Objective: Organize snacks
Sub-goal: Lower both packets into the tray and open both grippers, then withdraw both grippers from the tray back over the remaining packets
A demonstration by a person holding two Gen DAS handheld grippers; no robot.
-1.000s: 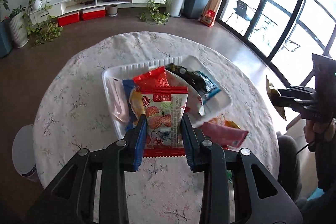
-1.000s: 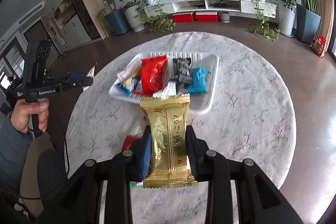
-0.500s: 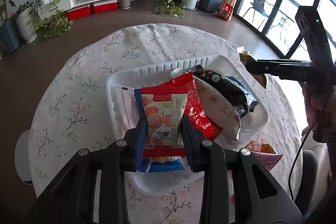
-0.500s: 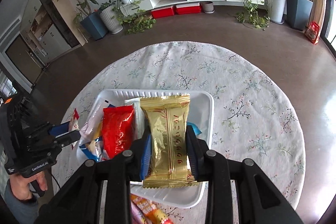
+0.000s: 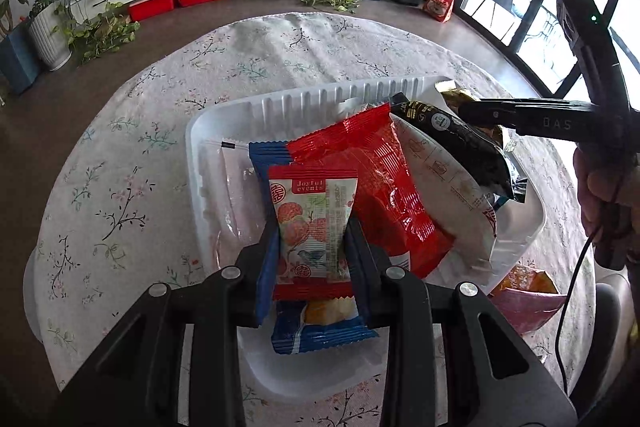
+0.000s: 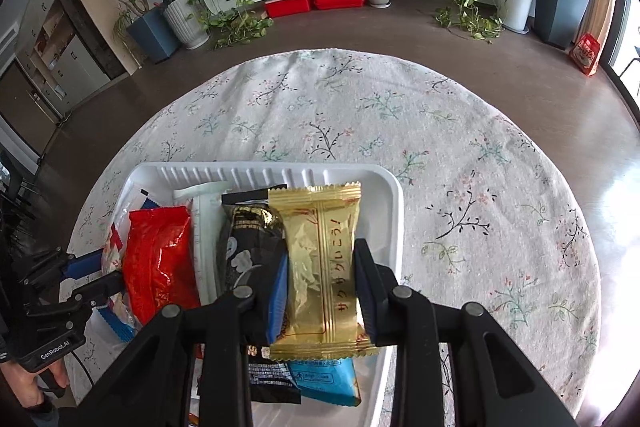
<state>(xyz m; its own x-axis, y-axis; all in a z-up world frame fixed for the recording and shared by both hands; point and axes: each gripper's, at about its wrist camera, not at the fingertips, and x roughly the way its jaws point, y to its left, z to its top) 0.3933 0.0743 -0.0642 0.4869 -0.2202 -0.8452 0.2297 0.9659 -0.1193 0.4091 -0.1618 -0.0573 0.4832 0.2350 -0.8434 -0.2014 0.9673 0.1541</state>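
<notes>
Your left hand-held gripper [image 5: 313, 241] is closed on a small red-and-white snack packet [image 5: 312, 227] printed "Joyful events", its blue pads pressing the packet's two long edges, low in the middle of the left wrist frame. The packet hangs over the white plastic tray [image 5: 320, 97], which rests on the round surface covered by a floral tablecloth [image 5: 120, 131]. Under it in the tray you can see a blue-edged packet [image 5: 320, 331], a shiny red packet [image 5: 384, 187], a white wrapper [image 5: 444, 179] and a black packet [image 5: 468, 147] leaning toward the right side. A pink-and-orange packet [image 5: 524, 303] lies on the cloth just outside the tray's lower right corner. Your right hand-held gripper [image 6: 321, 289] is closed on a gold wrapped bar [image 6: 320, 267] with red Japanese lettering, held lengthwise over the tray's right half [image 6: 394, 195], low in the centre of the right wrist frame. Beside it sit the black packet [image 6: 244, 251] and the red one [image 6: 160, 259], and a light blue packet [image 6: 324, 381] shows below the bar.
</notes>
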